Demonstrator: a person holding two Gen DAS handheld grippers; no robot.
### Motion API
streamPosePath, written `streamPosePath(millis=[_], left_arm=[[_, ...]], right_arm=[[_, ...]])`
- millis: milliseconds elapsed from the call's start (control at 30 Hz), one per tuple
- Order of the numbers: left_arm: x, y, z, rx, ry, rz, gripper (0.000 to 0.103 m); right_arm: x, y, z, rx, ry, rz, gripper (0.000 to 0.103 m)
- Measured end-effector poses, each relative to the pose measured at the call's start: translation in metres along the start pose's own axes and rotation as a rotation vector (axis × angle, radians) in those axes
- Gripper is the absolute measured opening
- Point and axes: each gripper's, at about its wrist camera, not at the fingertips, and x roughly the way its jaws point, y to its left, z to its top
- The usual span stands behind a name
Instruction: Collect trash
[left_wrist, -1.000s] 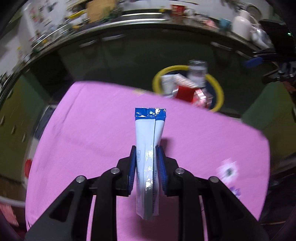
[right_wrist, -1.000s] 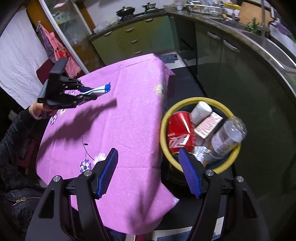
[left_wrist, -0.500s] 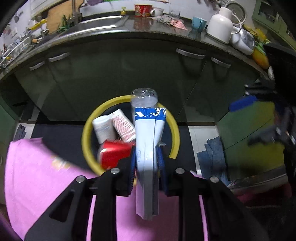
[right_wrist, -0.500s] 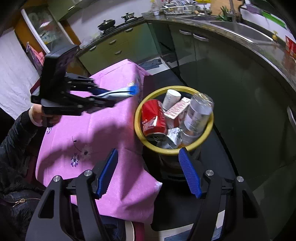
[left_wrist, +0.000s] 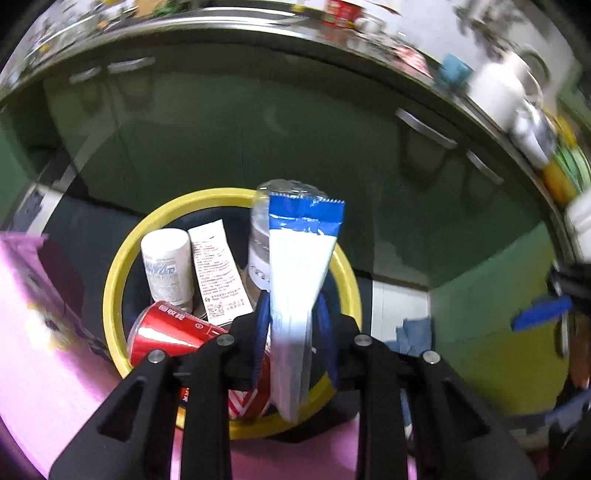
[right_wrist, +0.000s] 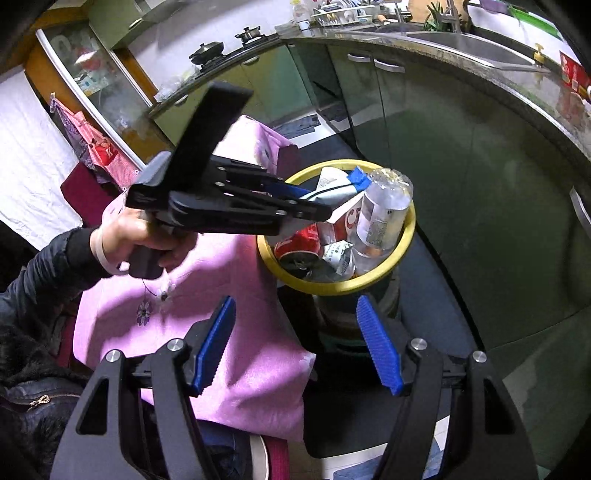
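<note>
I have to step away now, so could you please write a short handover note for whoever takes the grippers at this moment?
Left gripper: over the yellow-rimmed bin, its jaws have just been opening a little; the blue-and-white wrapper is between them, tilting, and the pads look off it.
Right gripper: open, empty, hanging beside the bin above the pink tablecloth edge.
Done: red can, clear bottle, white cup and a carton lie in the bin.
Left: let the wrapper drop in, then check the table for more trash.

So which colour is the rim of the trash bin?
Yellow. The rim of the trash bin shows best in the right wrist view.
</note>
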Motion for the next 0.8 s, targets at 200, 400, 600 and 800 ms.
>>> streamPosePath(millis=[200,400,600,800], left_arm=[[0.005,0.008,0.002,-0.059,-0.033,0.004,0.04],[-0.008,0.011,-0.011,-0.04,-0.02,0.026,0.061],[-0.029,0.035,-0.03,-0.117,-0.027,0.033,0.061],[-0.086,0.034,-0.064,-0.109,-0.148,0.079,0.074]], right_arm=[[0.005,0.003,0.0,-0.003,0.009,0.01,0.068],[0.008,0.006,0.001,-0.01,0.015,0.013,0.069],[0.01,0.008,0.002,-0.017,0.008,0.024,0.07],[0.01,0.017,-0.001,-0.036,0.0,0.037,0.071]])
